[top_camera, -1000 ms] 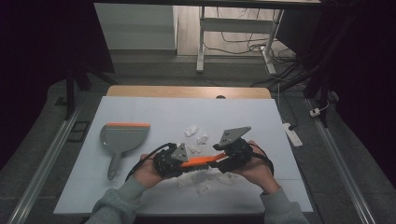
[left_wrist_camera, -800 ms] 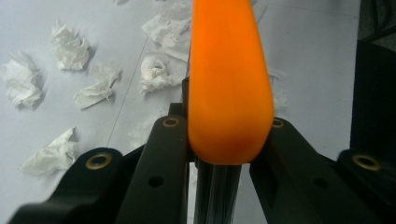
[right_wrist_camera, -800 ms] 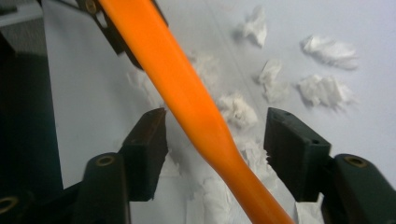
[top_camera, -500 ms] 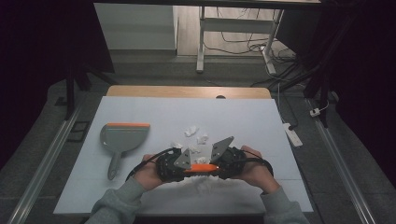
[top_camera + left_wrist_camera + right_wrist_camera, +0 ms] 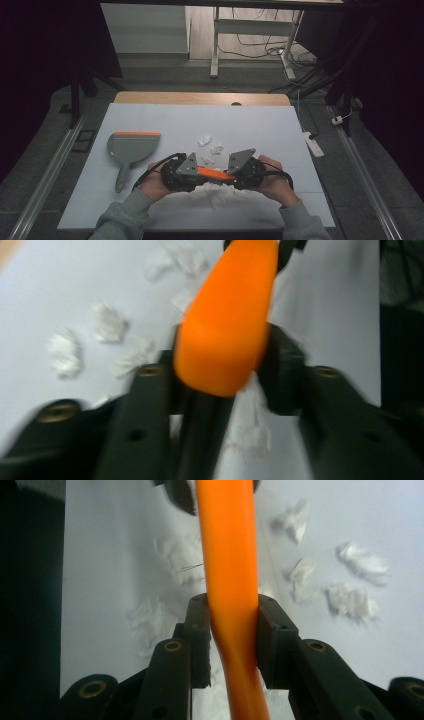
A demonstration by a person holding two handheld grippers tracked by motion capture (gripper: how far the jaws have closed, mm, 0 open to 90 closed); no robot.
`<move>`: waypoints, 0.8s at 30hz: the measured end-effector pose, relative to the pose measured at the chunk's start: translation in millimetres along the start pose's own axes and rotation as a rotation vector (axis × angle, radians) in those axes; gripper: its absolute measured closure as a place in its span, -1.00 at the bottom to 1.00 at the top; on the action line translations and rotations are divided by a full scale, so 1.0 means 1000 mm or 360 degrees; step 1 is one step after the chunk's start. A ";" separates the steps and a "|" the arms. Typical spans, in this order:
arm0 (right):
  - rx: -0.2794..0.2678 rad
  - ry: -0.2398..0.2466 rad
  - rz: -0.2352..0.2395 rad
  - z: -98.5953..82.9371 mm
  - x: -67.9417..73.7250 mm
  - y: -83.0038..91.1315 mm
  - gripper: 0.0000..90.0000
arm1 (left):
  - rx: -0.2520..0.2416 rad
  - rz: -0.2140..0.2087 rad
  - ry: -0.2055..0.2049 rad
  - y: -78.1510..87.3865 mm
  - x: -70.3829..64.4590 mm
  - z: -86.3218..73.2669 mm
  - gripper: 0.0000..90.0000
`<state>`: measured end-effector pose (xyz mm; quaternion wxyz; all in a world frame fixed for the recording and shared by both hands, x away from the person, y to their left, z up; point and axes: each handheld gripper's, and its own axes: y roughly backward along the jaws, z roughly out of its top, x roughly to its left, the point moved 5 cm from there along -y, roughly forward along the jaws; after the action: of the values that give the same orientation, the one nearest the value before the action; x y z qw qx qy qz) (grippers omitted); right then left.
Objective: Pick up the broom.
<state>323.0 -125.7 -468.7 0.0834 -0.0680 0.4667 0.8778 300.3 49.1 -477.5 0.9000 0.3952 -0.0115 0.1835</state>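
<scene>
An orange-handled brush (image 5: 212,174) with white bristles (image 5: 215,192) hangs level over the near part of the white table (image 5: 260,125), held between both hands. My left gripper (image 5: 196,172) is shut on the wide orange end (image 5: 225,325). My right gripper (image 5: 234,176) is shut on the narrow orange handle (image 5: 230,570). Both jaw pairs press the orange plastic from either side. Several white paper scraps (image 5: 210,146) lie just beyond the brush, and show beside the handle in the gripper views (image 5: 107,322) (image 5: 352,600).
A grey dustpan (image 5: 132,146) with an orange lip lies at the table's left, handle toward the near edge. A white power strip (image 5: 313,142) sits off the right edge. Desk legs and cables (image 5: 260,45) stand behind the table.
Both grippers and the brush have come toward the near edge and dropped lower. The bristles now brush the table near the front.
</scene>
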 end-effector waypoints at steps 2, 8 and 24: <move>-0.0018 -0.0009 0.0000 0.001 0.000 0.001 0.57 | -0.0045 0.0035 0.0010 0.004 -0.001 0.002 0.12; -0.0024 -0.0077 -0.0059 -0.005 -0.006 0.004 0.58 | -0.0131 0.0219 0.0131 0.020 0.006 -0.008 -0.34; -0.0134 -0.0395 -0.0170 -0.026 -0.034 0.013 0.58 | -0.0091 0.0488 0.0674 0.045 0.027 -0.107 -0.41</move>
<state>354.3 -156.9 -466.2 0.1841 0.0128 0.4113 0.8926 296.5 162.6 -515.0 0.8549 0.3159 0.1121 0.3959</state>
